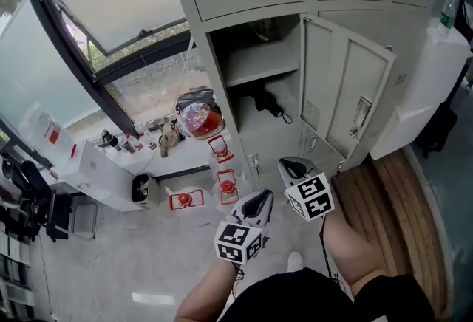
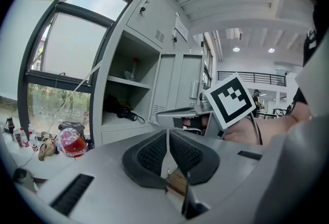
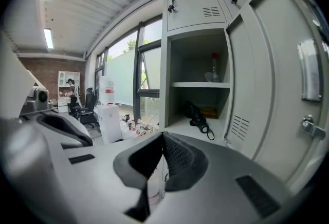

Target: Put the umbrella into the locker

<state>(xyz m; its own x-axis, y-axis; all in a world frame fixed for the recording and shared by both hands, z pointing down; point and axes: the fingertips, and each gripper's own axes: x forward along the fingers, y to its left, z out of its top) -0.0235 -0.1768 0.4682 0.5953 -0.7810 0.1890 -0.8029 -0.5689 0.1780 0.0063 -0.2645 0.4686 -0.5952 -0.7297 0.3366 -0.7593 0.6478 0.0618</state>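
Umbrella (image 1: 267, 103), whereabouts?
— Inside the open locker (image 1: 255, 123), lying on the lower shelf, black, folded short, with a wrist loop at the front end. By the look of it, task as good as done.
— Handling, if in need of a shift?
— Probably light, stiff along the folded shaft and soft in the fabric wrap, so neither fragile nor slippery. Best taken across the middle of the bundle, or by the handle end. Loop too floppy to trust.
— Grippers?
— Left gripper (image 2: 168, 142) pressed shut, nothing between the pads. Right gripper (image 3: 163, 147) shut tight as well, empty. Held well short of the locker, apart from the umbrella.
— Anything in one view and not another?
— Head view: looks down on both grippers, the swung-out locker door (image 1: 341, 84) and small red lanterns (image 1: 221, 148) on the floor, with the upper shelf (image 1: 260, 62) seen from above and its contents hard to make out. Right gripper view: a bottle (image 3: 215, 68) standing on that upper shelf and something yellow (image 3: 209, 111) just behind the umbrella. Left gripper view: same bottle, plus the right gripper's marker cube (image 2: 230, 99) up close
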